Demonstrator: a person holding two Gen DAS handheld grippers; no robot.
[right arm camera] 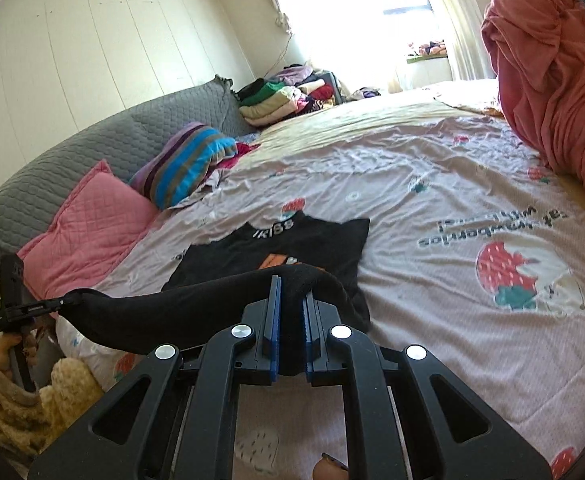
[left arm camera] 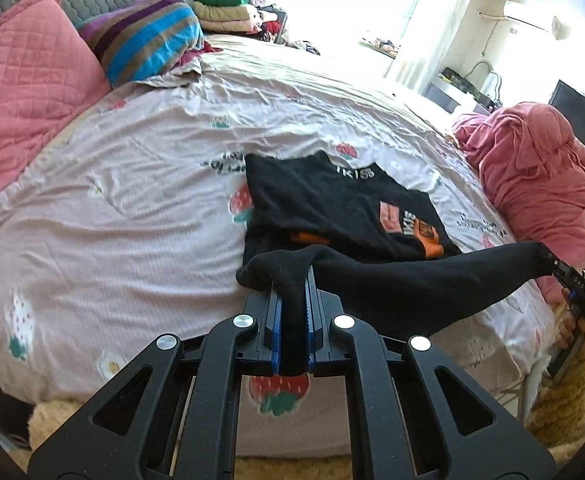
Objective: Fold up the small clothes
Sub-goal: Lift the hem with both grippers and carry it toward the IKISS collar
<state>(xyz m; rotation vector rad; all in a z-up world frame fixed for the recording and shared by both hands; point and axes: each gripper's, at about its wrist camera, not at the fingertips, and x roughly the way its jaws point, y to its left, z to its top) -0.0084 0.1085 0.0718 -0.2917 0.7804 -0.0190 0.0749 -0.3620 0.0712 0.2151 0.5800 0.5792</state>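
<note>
black sock (left arm camera: 372,280) — stretched between 2 grippers | left gripper (left arm camera: 292,280) clamped on it | right gripper (right arm camera: 291,288) clamped too

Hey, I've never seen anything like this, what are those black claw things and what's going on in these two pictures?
Those are hand-held grippers, one in each of a person's hands, each carrying a fisheye camera that looks along its fingers. One picture is from the left gripper, the other from the right gripper. Each also shows the other gripper off to the side. Both are clamped shut on opposite ends of one black sock, stretched between them above a bed with a strawberry-print cover. A black T-shirt with orange print lies flat underneath. Pink and striped pillows sit by the headboard.
</note>
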